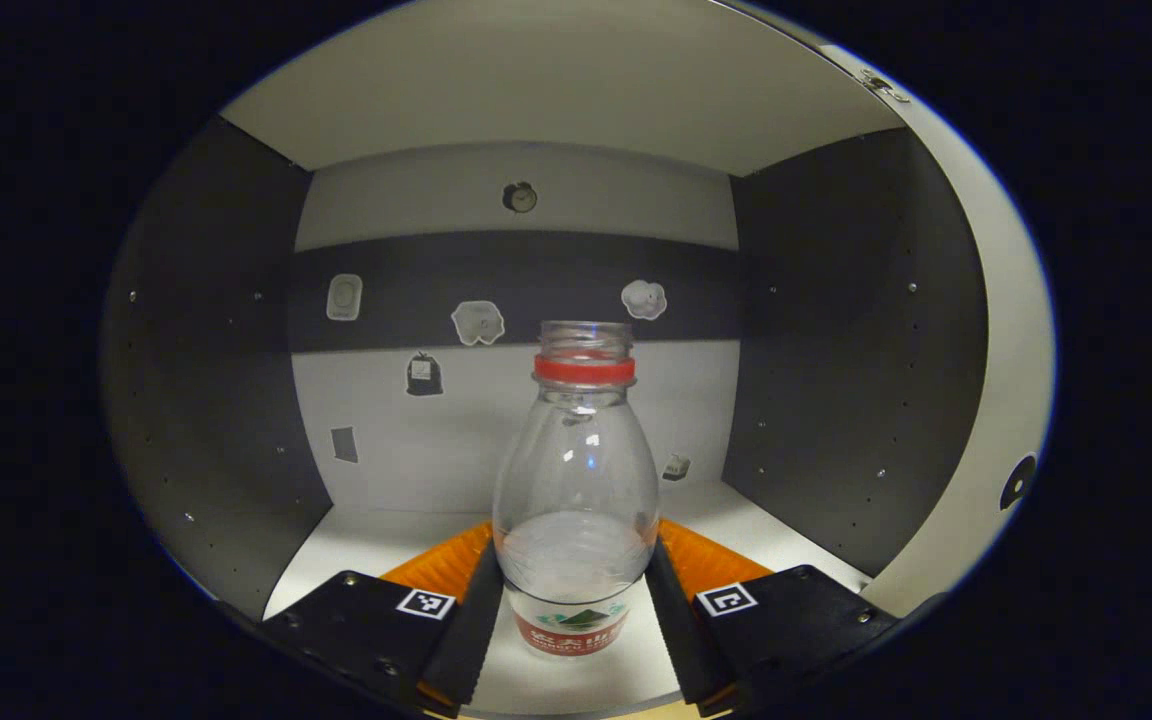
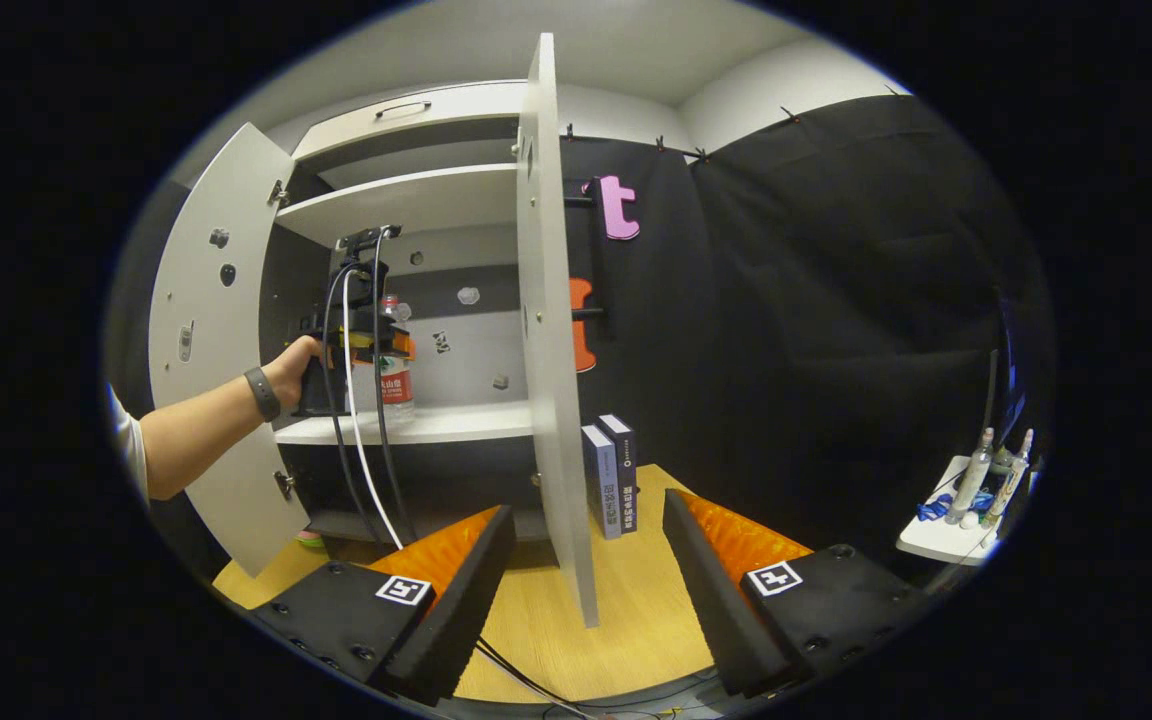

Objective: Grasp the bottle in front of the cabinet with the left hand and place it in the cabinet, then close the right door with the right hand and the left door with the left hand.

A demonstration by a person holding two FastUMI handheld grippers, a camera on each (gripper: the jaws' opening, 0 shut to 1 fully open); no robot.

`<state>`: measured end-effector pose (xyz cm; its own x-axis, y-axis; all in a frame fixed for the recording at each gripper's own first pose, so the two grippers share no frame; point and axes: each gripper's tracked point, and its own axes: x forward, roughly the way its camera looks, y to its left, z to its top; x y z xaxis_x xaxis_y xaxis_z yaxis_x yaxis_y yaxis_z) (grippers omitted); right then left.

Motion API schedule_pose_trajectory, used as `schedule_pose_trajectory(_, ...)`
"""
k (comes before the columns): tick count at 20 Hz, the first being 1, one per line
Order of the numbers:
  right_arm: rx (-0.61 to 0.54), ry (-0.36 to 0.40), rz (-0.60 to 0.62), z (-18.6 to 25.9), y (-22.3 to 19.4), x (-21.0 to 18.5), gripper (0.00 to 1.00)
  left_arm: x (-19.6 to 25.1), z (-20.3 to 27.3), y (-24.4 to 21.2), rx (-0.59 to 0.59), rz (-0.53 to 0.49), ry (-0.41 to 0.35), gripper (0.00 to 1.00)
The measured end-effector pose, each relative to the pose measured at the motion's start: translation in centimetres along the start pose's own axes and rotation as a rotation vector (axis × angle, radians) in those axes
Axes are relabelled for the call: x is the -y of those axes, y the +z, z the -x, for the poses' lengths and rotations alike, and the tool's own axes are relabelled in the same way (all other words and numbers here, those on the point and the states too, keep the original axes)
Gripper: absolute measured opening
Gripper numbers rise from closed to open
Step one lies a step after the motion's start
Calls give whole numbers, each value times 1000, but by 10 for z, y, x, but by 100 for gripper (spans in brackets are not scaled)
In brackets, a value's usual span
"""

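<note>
A clear bottle with a red neck ring and no cap stands upright inside the cabinet, and my left gripper is shut on its lower body, one finger on each side. In the right gripper view, a hand holds the left gripper with the bottle just over the white shelf; I cannot tell whether its base touches. The left door and right door both stand open. My right gripper is open, low over the wooden table, facing the right door's edge without touching it.
Two books stand upright on the wooden table just right of the right door. A white tray with small bottles sits far right. Cables hang from the left gripper to the table. Stickers dot the cabinet's back wall.
</note>
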<state>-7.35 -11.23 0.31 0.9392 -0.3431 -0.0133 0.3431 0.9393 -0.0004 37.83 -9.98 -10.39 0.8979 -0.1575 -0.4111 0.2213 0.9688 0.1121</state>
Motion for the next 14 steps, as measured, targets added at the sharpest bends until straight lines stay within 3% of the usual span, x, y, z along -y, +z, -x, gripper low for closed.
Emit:
schedule_pose_trajectory(5,-1,-31,-16,0,0,11,98,1,2,5,50,9,7,78)
schedule_pose_trajectory(8,0,-17,-13,-3,-1,10,98,0,1,7,84,56,-6,97)
schedule_pose_trajectory(14,-1,34,-22,-6,-3,-3,99,-5,53,57,314,125,-27,95)
